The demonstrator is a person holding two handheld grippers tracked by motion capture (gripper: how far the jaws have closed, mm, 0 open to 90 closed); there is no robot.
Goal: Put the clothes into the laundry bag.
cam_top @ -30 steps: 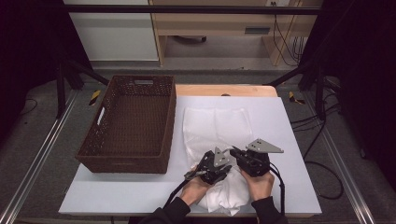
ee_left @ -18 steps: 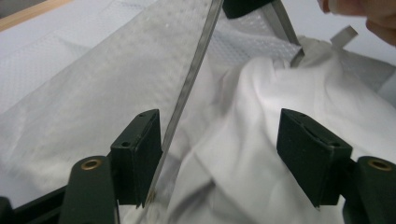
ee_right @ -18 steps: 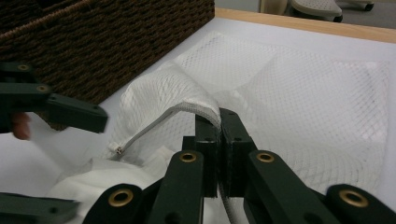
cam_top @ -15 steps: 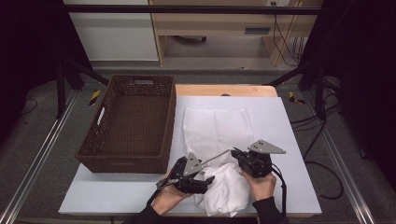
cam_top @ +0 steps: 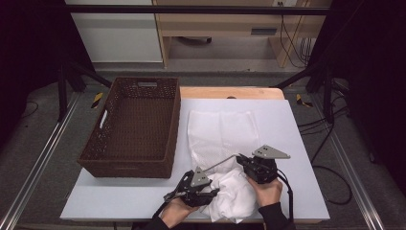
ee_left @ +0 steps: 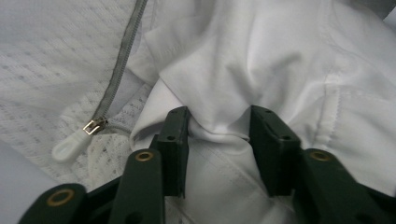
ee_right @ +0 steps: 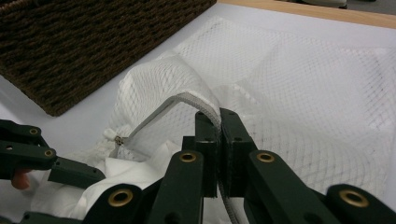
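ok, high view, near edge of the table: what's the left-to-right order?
Wicker basket → left claw, jaws around a fold of white cloth → right claw, shut on the zipper edge of the mesh bag.

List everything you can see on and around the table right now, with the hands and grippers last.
Mesh laundry bag: one, white, flat on the table right of the basket, near end lifted open.
Zipper: one, grey, along the bag's opening.
White garment: one, bunched at the bag's mouth.
Wicker basket: one, dark brown, table's left side.
Table: one, white top.
Left gripper: one, black, jaws around a fold of the garment.
Right gripper: one, black, shut on the bag's zipper edge.
Hands: two, bottom edge.
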